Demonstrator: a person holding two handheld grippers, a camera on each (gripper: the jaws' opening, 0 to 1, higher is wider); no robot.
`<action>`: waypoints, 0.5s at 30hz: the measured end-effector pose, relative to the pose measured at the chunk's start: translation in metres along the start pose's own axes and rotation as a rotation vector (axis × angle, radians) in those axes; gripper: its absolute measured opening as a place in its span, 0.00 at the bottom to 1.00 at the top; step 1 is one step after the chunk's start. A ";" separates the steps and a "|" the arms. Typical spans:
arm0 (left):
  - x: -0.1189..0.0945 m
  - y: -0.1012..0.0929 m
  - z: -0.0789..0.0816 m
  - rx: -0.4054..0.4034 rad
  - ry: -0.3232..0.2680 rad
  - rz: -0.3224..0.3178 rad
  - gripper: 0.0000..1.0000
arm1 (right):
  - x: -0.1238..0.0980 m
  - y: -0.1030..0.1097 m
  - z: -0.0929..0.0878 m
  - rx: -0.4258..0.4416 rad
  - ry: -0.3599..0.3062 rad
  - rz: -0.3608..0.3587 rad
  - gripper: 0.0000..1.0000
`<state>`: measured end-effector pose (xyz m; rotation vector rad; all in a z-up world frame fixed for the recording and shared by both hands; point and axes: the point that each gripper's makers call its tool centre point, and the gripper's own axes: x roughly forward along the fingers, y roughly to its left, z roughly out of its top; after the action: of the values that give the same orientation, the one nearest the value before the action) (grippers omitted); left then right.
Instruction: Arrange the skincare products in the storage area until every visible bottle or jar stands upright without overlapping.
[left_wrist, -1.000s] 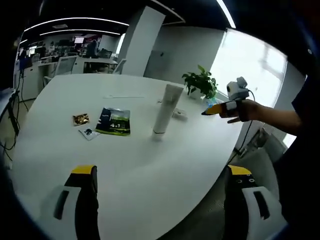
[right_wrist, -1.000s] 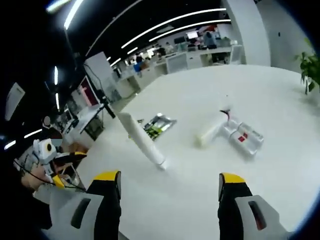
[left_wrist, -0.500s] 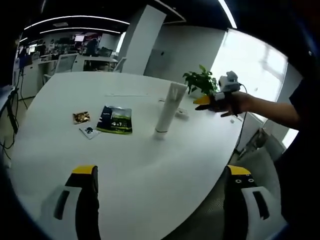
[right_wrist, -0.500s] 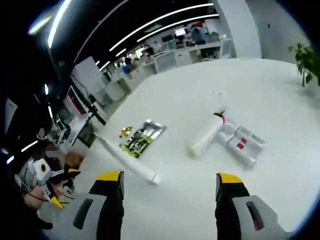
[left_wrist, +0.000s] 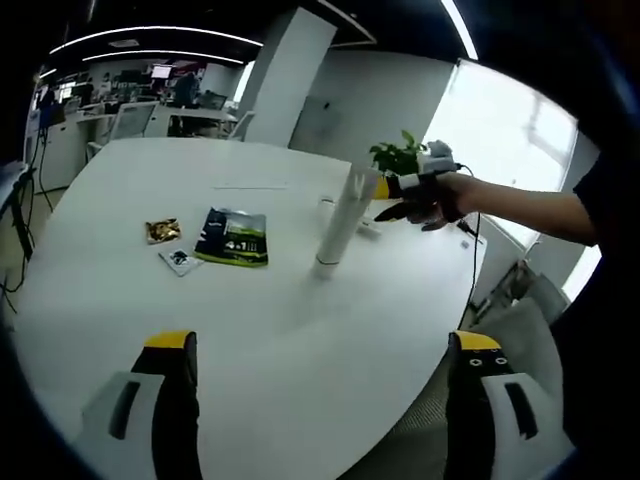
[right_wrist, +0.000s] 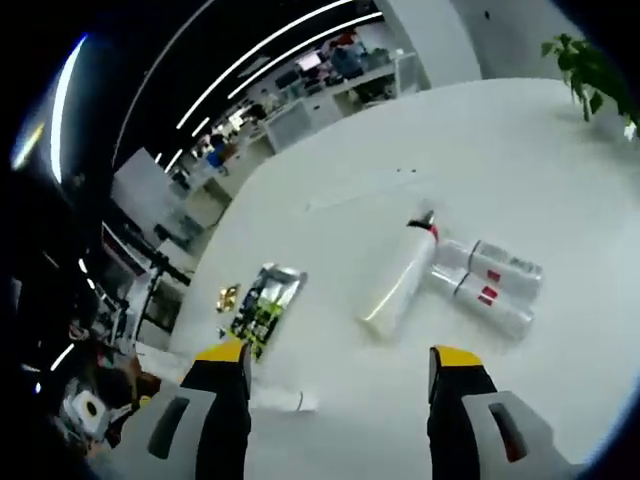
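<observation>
Skincare sits on the white counter (right_wrist: 560, 180): a tall tube (left_wrist: 339, 222) stands upright beside the right claw (left_wrist: 385, 197), a pump bottle (right_wrist: 398, 282) and two small bottles (right_wrist: 488, 288) lie flat, both claws apart and empty.

White table (left_wrist: 120, 290): tube (left_wrist: 338, 222) upright, bottles (right_wrist: 485, 288) flat, sachets (left_wrist: 232, 240).

Left gripper view: from the counter's (left_wrist: 250, 330) near edge, facing across it toward a window, well back from the things.
Right gripper view: tilted, above the counter (right_wrist: 480, 180), facing office desks.
Shared: green packet (left_wrist: 232, 238) (right_wrist: 262, 305), standing white tube (left_wrist: 338, 222) (right_wrist: 280, 400).
</observation>
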<state>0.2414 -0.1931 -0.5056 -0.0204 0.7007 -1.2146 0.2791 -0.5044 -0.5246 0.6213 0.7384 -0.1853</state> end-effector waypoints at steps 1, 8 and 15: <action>0.001 0.001 -0.001 -0.003 0.001 -0.002 0.97 | 0.003 -0.003 0.001 -0.006 0.002 -0.020 0.74; 0.004 0.006 -0.004 -0.018 0.012 0.002 0.96 | 0.017 -0.010 -0.004 0.046 0.037 -0.109 0.74; 0.008 0.013 -0.007 -0.027 0.020 0.003 0.96 | 0.035 -0.012 0.002 0.079 0.041 -0.144 0.74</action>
<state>0.2502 -0.1928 -0.5199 -0.0296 0.7346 -1.2042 0.3011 -0.5135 -0.5532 0.6493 0.8193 -0.3362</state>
